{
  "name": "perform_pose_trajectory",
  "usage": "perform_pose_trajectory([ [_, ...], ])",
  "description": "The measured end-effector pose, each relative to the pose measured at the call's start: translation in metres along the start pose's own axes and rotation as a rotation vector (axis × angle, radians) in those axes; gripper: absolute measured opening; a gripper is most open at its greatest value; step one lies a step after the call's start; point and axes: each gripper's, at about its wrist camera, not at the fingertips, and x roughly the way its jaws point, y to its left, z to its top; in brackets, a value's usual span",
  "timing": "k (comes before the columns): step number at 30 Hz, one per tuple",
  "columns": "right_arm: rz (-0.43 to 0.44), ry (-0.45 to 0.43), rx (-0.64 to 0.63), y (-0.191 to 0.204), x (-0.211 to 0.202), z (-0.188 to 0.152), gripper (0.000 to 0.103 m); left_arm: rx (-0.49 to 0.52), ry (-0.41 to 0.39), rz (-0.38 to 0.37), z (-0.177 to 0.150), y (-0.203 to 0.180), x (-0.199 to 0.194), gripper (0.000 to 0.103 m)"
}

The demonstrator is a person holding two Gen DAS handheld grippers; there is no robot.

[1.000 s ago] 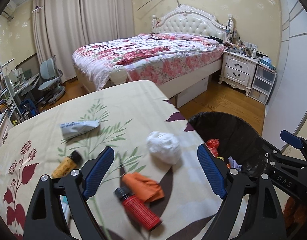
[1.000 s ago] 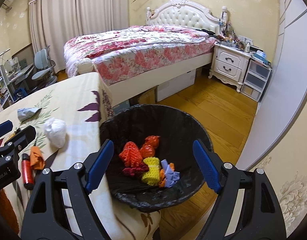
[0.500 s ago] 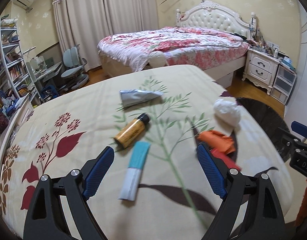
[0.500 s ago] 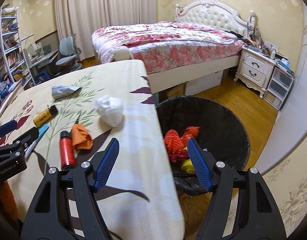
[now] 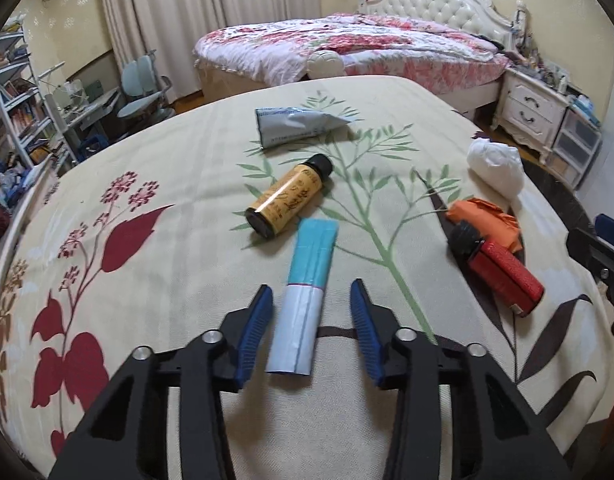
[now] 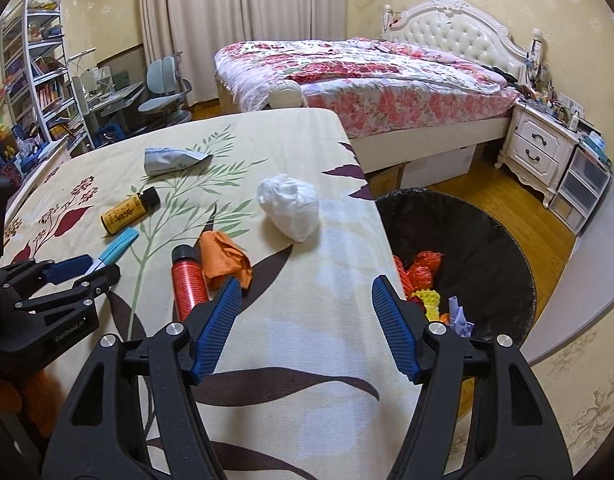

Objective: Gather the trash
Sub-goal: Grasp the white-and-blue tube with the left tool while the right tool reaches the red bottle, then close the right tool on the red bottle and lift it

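- Left gripper (image 5: 311, 322) has swung off the bin side in the last second and now lines up on the teal-and-white tube (image 5: 305, 300). It was pointed toward the white wad and bin rim a second ago.
- Its jaws have narrowed from wide spread to partly open, one on each side of the tube's white end. No contact visible, so not pinching yet.
- My read: the tube is the next pick, and the grasp is set up but not closed.
- The tube lies flat on the bench (image 5: 187, 264) with its long axis running roughly along the jaws. Its teal end lies just beside the yellow bottle (image 5: 289, 196).
- Right gripper (image 6: 307, 324) has come off the trash bin (image 6: 503, 248) and now looks across the bench edge. Jaws spread, nothing between them.
- The bin sits on the floor against the bench's right edge. Red, yellow and purple scraps are already inside.
- Still on the bench: silver pouch (image 5: 299, 126) at the far side, white plastic wad (image 6: 289, 206) near the bin edge.
- The orange wrapper (image 6: 223, 258) is touching the red bottle (image 6: 189, 280). Both sit just left of the right gripper's left jaw.
- Judgement: mid-task, six items left on the bench.
- Risk: the tube is flat and thin, so the jaws need to get low enough or they may slide over it.
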Motion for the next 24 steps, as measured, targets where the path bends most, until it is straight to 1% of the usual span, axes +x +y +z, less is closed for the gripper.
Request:
perform_pose_trajectory([
  [1,0.004,0.001,-0.002,0.002,0.0,0.0,0.065,0.005,0.0,-0.008,-0.001,0.0,-0.001,0.029],
  [2,0.01,0.005,-0.004,0.004,0.0,0.0,0.061,0.019,-0.002,-0.01,-0.001,-0.002,-0.002,0.026],
  [3,0.016,0.009,-0.004,0.005,0.001,0.0,0.06,0.028,-0.004,-0.008,-0.002,-0.004,-0.002,0.023],
  [6,0.031,0.015,-0.013,0.011,0.001,0.0,0.059,0.037,-0.012,-0.01,-0.005,-0.004,-0.005,0.02],
  [9,0.056,0.022,-0.026,0.018,0.001,0.0,0.055,0.013,-0.013,-0.032,-0.007,0.002,-0.008,0.019],
  [11,0.071,0.029,-0.037,0.024,0.002,0.0,0.05,0.0,-0.013,-0.038,-0.009,0.006,-0.011,0.019],
  [13,0.095,0.041,-0.051,0.032,0.005,0.0,0.043,-0.009,-0.017,-0.034,-0.012,0.011,-0.014,0.018],
  [15,0.111,0.05,-0.067,0.04,0.007,0.0,0.041,-0.019,-0.019,-0.028,-0.013,0.015,-0.016,0.018],
  [19,0.14,0.074,-0.1,0.054,0.013,-0.002,0.029,-0.042,-0.024,-0.013,-0.015,0.026,-0.018,0.018],
  [24,0.152,0.089,-0.13,0.068,0.019,-0.002,0.027,-0.063,-0.041,0.006,-0.017,0.037,-0.022,0.018],
])
